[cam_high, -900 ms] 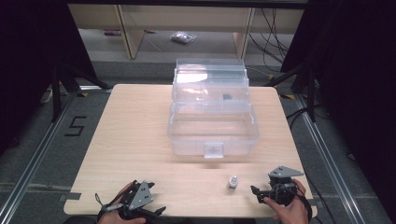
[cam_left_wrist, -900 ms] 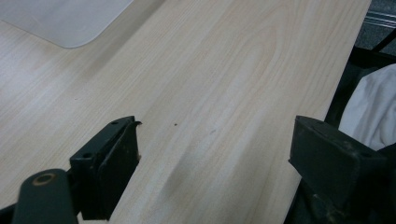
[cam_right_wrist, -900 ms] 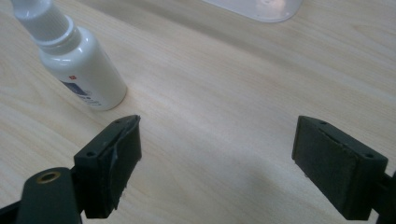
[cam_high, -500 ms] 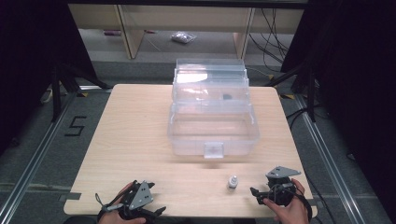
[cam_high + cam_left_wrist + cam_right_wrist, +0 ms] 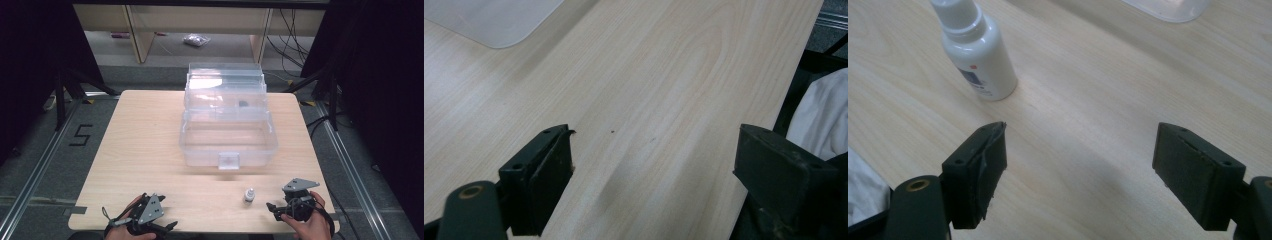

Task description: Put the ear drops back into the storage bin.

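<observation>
My fingers (image 5: 975,170) are standing spread and empty on both grippers, the right gripper (image 5: 295,206) sitting just beside the small white bottle (image 5: 248,194) upright on the surface (image 5: 145,145), near the open clear box (image 5: 228,131); I am judging nothing begun.

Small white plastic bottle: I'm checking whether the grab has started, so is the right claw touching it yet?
Apart. The right gripper view shows bare wood between the small white plastic bottle and the open right claw.
</observation>
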Demonstrator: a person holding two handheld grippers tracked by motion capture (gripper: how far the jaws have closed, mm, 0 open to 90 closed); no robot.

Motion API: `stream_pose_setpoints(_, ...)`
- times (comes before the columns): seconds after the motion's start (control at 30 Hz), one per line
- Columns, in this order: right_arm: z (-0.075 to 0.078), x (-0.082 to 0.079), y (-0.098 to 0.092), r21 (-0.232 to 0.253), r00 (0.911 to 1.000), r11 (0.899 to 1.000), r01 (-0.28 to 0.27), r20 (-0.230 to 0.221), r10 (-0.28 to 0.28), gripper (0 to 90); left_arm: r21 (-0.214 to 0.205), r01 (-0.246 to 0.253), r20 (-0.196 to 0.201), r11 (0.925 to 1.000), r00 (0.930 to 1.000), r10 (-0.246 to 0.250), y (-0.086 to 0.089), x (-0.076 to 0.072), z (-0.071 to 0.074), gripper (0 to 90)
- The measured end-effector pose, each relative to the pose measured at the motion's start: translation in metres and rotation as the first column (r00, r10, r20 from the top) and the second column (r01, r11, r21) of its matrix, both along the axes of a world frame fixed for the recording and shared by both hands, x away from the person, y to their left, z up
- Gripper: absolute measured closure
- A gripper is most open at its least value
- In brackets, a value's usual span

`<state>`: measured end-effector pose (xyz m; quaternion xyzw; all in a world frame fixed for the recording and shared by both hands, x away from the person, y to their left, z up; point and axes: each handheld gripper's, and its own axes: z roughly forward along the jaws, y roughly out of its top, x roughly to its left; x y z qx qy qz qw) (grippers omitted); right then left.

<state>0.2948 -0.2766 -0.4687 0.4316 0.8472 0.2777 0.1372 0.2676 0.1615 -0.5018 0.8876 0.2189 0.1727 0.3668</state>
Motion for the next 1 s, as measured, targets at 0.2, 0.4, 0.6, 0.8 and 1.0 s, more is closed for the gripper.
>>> stream_pose_setpoints(0.2, 0.003, -0.003, 0.008, -0.007, 0.9995, 1.0, -0.006, -0.03, 0.006, 23.2, 0.003, 0.003, 0.001, 1.0, 1.0, -0.003, 0.0, 0.0, 0.0, 15.1)
stream_pose_setpoints(0.4, 0.006, -0.005, 0.014, -0.023, 0.9986, 0.999, -0.033, -0.041, 0.032, 23.4, -0.002, -0.001, 0.0, 1.0, 1.0, 0.001, 0.0, 0.0, 0.0, 15.1)
stream_pose_setpoints(0.6, 0.008, -0.005, 0.021, -0.05, 0.9956, 0.995, -0.088, -0.037, 0.086, 23.7, 0.004, 0.002, -0.001, 1.0, 1.0, -0.002, 0.0, 0.0, 0.0, 15.1)
stream_pose_setpoints(0.8, 0.01, -0.004, 0.03, -0.071, 0.9918, 0.99, -0.125, -0.036, 0.123, 23.7, 0.001, 0.003, 0.003, 1.0, 1.0, -0.003, -0.001, 0.0, 0.0, 15.2)
stream_pose_setpoints(1.0, 0.015, 0.0, 0.042, -0.109, 0.9855, 0.98, -0.165, -0.058, 0.16, 24.7, -0.006, -0.002, 0.001, 1.0, 1.0, 0.002, 0.0, 0.0, -0.001, 15.1)
